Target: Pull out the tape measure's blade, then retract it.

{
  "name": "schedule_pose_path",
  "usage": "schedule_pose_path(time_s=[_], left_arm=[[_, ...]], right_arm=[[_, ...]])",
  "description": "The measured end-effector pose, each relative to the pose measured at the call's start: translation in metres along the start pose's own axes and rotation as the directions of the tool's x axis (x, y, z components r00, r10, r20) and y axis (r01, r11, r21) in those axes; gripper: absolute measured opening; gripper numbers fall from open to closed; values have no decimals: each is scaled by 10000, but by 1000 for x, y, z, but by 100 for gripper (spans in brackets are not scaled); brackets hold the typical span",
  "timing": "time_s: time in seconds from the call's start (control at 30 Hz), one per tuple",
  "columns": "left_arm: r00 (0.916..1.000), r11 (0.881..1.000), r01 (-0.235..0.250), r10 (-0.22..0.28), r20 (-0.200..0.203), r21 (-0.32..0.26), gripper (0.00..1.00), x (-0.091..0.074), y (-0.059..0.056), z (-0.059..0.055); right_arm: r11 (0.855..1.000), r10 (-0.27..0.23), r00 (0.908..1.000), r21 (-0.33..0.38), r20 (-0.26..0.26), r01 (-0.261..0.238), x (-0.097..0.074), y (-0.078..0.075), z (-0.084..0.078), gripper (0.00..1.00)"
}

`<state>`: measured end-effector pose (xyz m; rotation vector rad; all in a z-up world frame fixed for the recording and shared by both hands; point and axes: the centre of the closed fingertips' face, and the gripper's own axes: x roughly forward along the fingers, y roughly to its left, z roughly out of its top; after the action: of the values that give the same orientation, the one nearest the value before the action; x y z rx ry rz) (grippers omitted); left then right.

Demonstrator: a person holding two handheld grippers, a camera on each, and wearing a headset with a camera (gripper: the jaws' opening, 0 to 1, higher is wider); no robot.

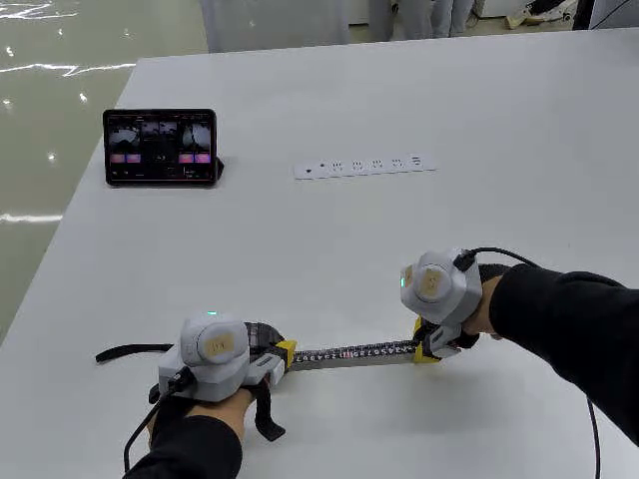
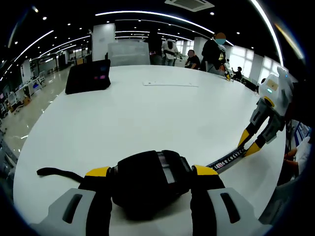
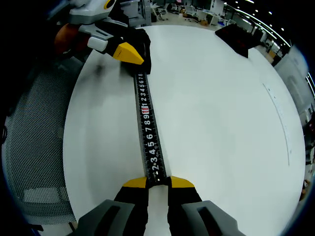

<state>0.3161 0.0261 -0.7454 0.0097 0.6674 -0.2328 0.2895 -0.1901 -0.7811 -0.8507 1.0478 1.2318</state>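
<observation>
The left claw (image 2: 151, 171) pinches the black tape measure case (image 2: 147, 189); the right claw (image 3: 158, 182) pinches the tip of the blade (image 3: 146, 123), partly drawn out up the frame's centre. Retraction is not yet done.

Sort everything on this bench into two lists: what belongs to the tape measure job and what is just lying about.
Job: tape measure case, clamped in the left gripper; its blade, drawn out and pinched at the tip by the right gripper.
Lying about: tablet; power strip.
</observation>
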Motion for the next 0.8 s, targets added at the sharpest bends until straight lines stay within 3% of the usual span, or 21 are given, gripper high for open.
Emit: schedule_pose_path(time_s=[0.8], left_arm=[[9995, 9993, 309, -310, -43, -197, 60, 0, 0, 0]], right_arm=[[9996, 164, 9991, 215, 379, -172, 3, 0, 10, 11]])
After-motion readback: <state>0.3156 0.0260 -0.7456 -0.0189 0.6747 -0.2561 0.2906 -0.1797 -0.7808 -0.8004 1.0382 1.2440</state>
